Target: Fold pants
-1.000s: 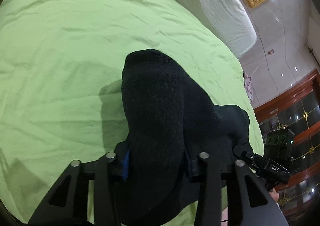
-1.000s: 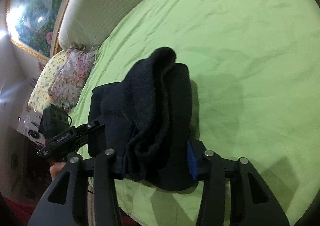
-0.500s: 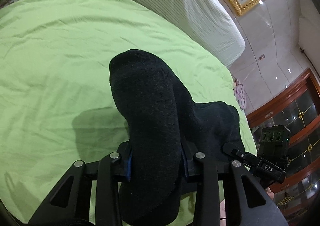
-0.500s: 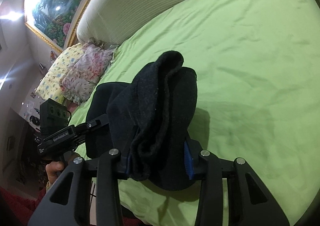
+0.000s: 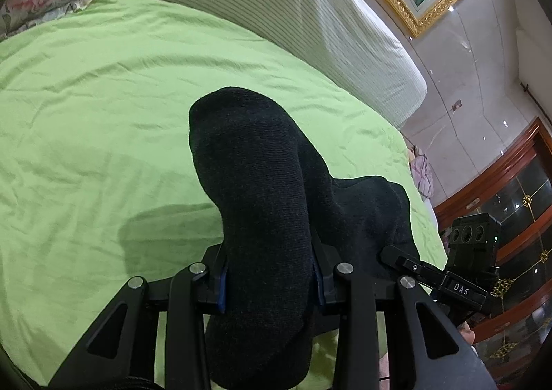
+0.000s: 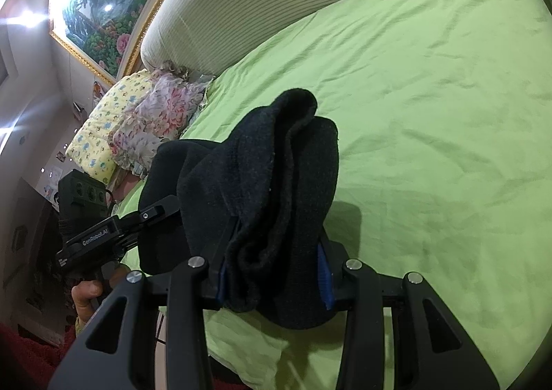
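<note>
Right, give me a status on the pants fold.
Done: the black pants are picked up, bunched in thick layers. In hand: the left claw and right claw each clamp a bundle above the green sheet. Left: laying the pants flat and finishing the fold; no neat folded stack shows.

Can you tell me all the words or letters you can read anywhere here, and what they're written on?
"DAS": white letters on the black body of the right gripper, seen from the left wrist camera.
"GenRobot.AI": white letters on the black body of the left gripper, seen from the right wrist camera.
Small white mark below it on the same body: too small to read.
Papers on the far grey wall: too blurred to read.
</note>
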`<state>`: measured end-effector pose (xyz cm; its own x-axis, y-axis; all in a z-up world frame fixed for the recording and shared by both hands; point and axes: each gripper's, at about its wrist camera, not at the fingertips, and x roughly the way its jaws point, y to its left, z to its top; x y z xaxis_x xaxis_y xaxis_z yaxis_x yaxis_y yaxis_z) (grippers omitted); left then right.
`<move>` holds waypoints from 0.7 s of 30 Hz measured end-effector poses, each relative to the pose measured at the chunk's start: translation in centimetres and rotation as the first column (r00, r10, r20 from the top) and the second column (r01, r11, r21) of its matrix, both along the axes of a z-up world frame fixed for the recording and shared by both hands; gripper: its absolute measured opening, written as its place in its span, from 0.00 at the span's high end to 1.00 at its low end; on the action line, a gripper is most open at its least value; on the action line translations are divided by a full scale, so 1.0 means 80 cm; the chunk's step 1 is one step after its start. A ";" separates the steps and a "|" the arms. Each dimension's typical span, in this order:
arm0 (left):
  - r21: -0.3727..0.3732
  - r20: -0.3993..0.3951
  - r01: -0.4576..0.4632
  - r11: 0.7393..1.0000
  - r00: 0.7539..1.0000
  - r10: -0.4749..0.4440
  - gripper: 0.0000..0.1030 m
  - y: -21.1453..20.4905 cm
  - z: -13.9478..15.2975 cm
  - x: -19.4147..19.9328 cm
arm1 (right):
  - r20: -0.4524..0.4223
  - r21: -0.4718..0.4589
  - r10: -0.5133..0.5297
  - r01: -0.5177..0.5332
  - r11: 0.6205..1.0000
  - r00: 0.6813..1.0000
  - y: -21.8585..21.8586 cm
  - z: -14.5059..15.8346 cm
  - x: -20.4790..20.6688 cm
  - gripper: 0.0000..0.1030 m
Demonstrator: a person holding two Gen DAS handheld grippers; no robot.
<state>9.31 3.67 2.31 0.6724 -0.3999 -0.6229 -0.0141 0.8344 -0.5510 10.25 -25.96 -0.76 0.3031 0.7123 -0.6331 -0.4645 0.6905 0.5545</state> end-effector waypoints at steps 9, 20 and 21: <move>0.040 0.028 -0.033 0.999 0.999 0.032 0.66 0.005 0.020 -0.010 | 0.032 -0.006 0.004 -0.004 1.000 0.999 0.017 0.009 0.010 0.60; 0.083 0.032 -0.069 0.994 0.997 0.067 0.66 0.025 0.033 0.019 | 0.052 -0.031 0.016 -0.014 0.999 0.999 0.056 0.017 0.059 0.60; 0.079 0.028 -0.074 0.994 0.997 0.072 0.66 0.029 0.033 0.024 | 0.053 -0.037 0.020 -0.018 0.999 0.998 0.061 0.018 0.066 0.60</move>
